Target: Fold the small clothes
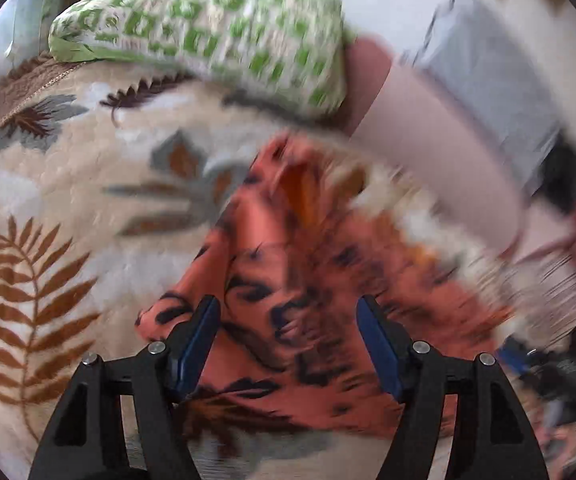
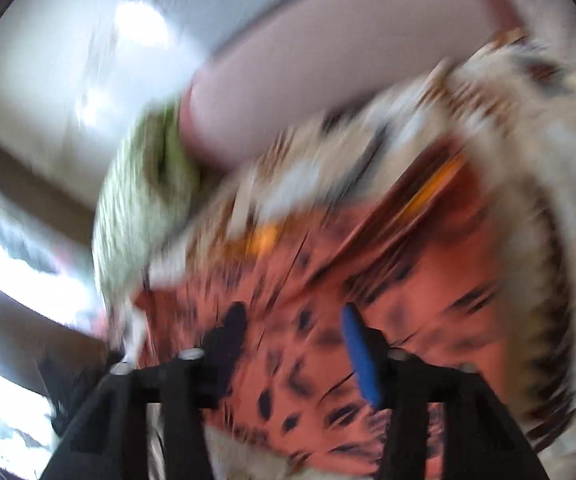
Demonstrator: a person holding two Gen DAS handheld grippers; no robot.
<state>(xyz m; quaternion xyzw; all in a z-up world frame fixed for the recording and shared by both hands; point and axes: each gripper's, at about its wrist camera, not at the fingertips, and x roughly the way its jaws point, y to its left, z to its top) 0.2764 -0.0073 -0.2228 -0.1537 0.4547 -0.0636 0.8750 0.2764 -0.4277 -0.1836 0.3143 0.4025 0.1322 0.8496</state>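
Black tongs (image 1: 288, 344) with blue pads (image 1: 375, 344), silver screws (image 1: 421, 347).

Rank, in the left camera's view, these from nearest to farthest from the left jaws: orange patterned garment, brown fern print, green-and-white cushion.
1. Orange patterned garment, between the open jaws.
2. Brown fern print, left, on the blanket.
3. Green-and-white cushion, far, at top.

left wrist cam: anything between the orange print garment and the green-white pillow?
In the left wrist view, only the leaf-print blanket lies between the orange garment and the green-white pillow. The person's forearm crosses just to the right of that stretch.
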